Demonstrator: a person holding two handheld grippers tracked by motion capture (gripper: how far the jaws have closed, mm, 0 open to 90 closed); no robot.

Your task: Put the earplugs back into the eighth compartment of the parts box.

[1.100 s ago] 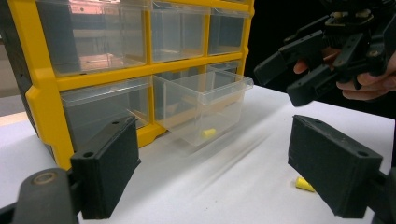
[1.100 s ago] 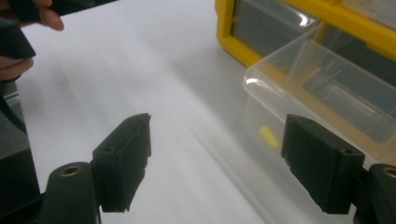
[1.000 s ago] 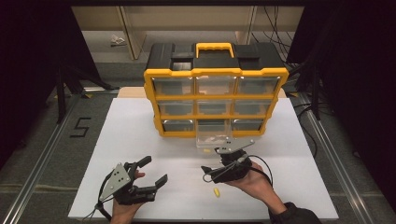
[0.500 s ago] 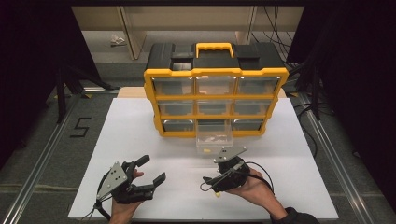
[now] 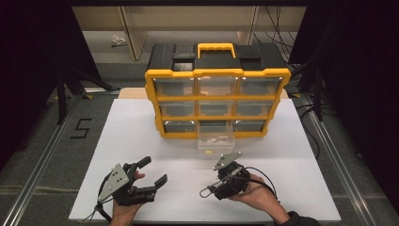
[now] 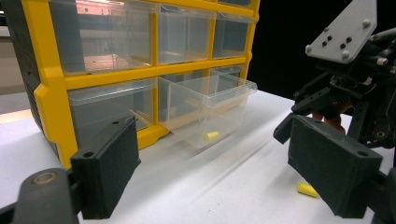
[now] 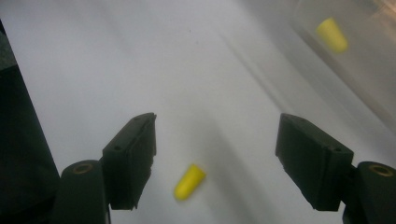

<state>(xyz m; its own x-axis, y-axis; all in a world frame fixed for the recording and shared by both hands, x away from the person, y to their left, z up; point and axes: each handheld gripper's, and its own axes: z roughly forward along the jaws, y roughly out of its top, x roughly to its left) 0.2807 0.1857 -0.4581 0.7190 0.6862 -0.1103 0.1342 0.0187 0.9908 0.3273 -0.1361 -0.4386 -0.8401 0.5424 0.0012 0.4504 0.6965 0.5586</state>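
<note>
From the high view, a yellow-framed black plastic organiser with clear drawers [image 5: 217, 96] stands at the back of the white worktop [image 5: 141, 141]. Its bottom middle clear drawer [image 5: 216, 140] is pulled out toward the person. The left gripper [image 5: 153, 172] rests low at the near left with its jaws apart and nothing between them. The right gripper [image 5: 217, 184] sits near the front, just short of the open drawer, tilted down toward the worktop.

In the left gripper view, the pulled-out drawer [image 6: 208, 109] holds one small yellow foam earplug [image 6: 211, 136]. A second yellow earplug [image 6: 308, 189] lies loose on the worktop under the right gripper [image 6: 355, 93].

In the right gripper view, the right gripper [image 7: 215, 158] has its jaws wide apart, with the loose earplug [image 7: 189, 182] lying on the worktop between them, nearer the left jaw. The earplug already in the drawer [image 7: 332, 33] shows at the top right.

The step in hand looks like picking up the loose earplug to drop it in the drawer. To do it well, centre the jaws over it, lower until the tips nearly touch the worktop, and close gently, since the foam is soft and may roll.
</note>
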